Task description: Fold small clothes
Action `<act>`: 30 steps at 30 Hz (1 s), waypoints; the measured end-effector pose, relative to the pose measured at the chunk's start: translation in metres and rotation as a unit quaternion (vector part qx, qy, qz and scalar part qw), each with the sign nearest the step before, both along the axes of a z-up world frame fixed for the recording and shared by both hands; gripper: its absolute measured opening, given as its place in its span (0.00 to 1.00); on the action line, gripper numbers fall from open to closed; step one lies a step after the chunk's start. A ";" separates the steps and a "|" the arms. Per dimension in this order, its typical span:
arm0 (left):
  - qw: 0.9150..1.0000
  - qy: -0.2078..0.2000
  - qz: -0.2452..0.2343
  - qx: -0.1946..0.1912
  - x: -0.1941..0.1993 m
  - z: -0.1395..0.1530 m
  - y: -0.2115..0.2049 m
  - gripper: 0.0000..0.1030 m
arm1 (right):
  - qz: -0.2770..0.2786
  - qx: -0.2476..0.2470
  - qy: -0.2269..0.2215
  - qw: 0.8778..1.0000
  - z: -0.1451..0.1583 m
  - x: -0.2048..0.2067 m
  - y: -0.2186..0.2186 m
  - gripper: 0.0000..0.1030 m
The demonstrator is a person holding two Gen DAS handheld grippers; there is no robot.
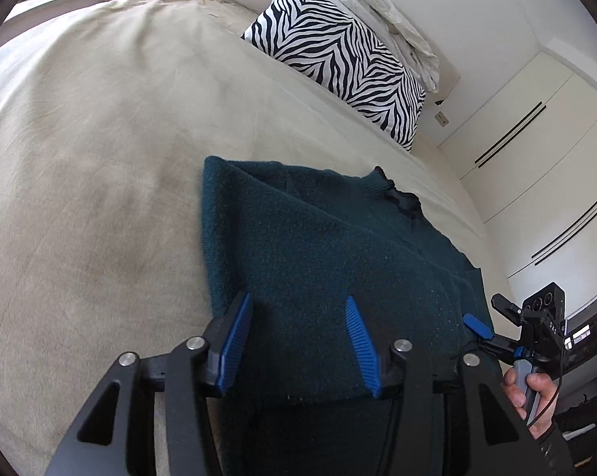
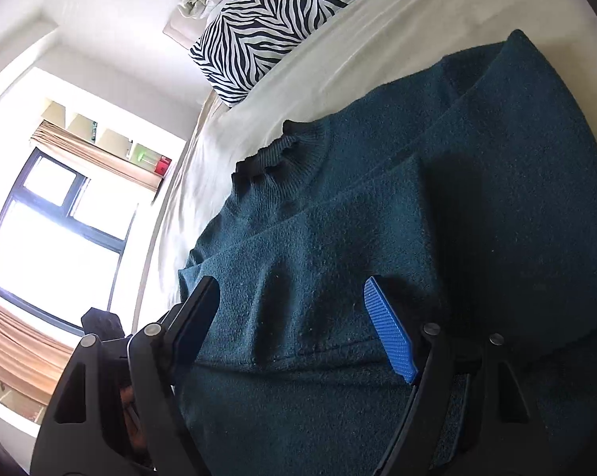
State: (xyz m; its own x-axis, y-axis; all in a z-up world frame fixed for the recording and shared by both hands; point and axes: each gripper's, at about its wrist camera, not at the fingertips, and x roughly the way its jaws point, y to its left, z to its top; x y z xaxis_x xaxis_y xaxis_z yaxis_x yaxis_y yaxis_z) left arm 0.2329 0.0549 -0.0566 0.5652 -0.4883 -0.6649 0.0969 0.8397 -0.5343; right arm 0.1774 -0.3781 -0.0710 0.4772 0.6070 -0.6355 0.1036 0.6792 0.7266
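A dark teal knitted sweater lies folded on the bed, its ribbed collar towards the pillow. My left gripper hovers over the sweater's near left part with its blue pads spread apart, and nothing is pinched between them. My right gripper stands open over the sweater's near right edge, and the knit lies loose under its fingers. In the left wrist view the right gripper's blue pad shows at the sweater's right side, held by a hand.
A beige sheet covers the bed. A zebra-striped pillow and a crumpled pale cloth lie at the head. White wardrobe doors stand beside the bed, and a bright window is on that side.
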 end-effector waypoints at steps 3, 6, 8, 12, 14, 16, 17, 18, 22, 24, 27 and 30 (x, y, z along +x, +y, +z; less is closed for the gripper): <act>1.000 -0.002 -0.014 0.010 -0.021 0.004 -0.006 0.51 | -0.013 0.006 0.004 1.000 0.004 -0.015 -0.010 0.72; 0.999 -0.003 -0.031 0.032 -0.043 0.006 -0.011 0.52 | -0.038 0.009 0.009 0.999 0.011 -0.034 -0.024 0.73; 0.999 0.011 -0.036 0.032 -0.062 0.003 -0.009 0.53 | -0.053 0.008 0.020 0.998 0.015 -0.051 -0.034 0.73; 0.999 0.020 -0.030 -0.001 -0.110 0.006 0.009 0.54 | -0.065 0.008 0.005 0.998 0.032 -0.100 -0.050 0.73; 0.999 0.032 -0.021 -0.020 -0.137 0.006 0.018 0.57 | -0.068 -0.002 0.004 0.998 0.039 -0.127 -0.057 0.73; 0.998 0.048 -0.014 -0.036 -0.163 0.003 0.026 0.57 | -0.073 -0.014 0.009 0.997 0.045 -0.154 -0.063 0.73; 0.997 0.057 -0.011 -0.045 -0.176 0.000 0.029 0.57 | -0.073 -0.019 0.011 0.997 0.048 -0.166 -0.065 0.73; 0.996 0.068 -0.007 -0.052 -0.191 -0.003 0.032 0.57 | -0.075 -0.023 0.010 0.997 0.051 -0.179 -0.068 0.73; 0.993 0.092 0.003 -0.072 -0.242 -0.011 0.039 0.57 | -0.079 -0.048 0.005 0.996 0.068 -0.228 -0.078 0.73; 0.993 0.102 -0.007 -0.067 -0.259 -0.011 0.037 0.57 | -0.079 -0.064 0.006 0.995 0.075 -0.252 -0.085 0.73; 0.990 0.120 -0.015 -0.066 -0.279 -0.011 0.036 0.57 | -0.090 -0.080 0.011 0.993 0.082 -0.284 -0.099 0.73; 0.988 0.138 -0.027 -0.066 -0.294 -0.015 0.032 0.57 | -0.108 -0.080 0.018 0.991 0.086 -0.311 -0.114 0.73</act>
State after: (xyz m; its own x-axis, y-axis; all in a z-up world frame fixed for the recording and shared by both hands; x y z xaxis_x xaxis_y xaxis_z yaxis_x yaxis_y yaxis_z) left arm -0.0616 0.0866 -0.0713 0.3417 -0.6059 -0.7184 -0.0247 0.7584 -0.6513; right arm -0.1339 -0.4921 0.0146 0.5600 0.3840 -0.7342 0.2829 0.7443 0.6050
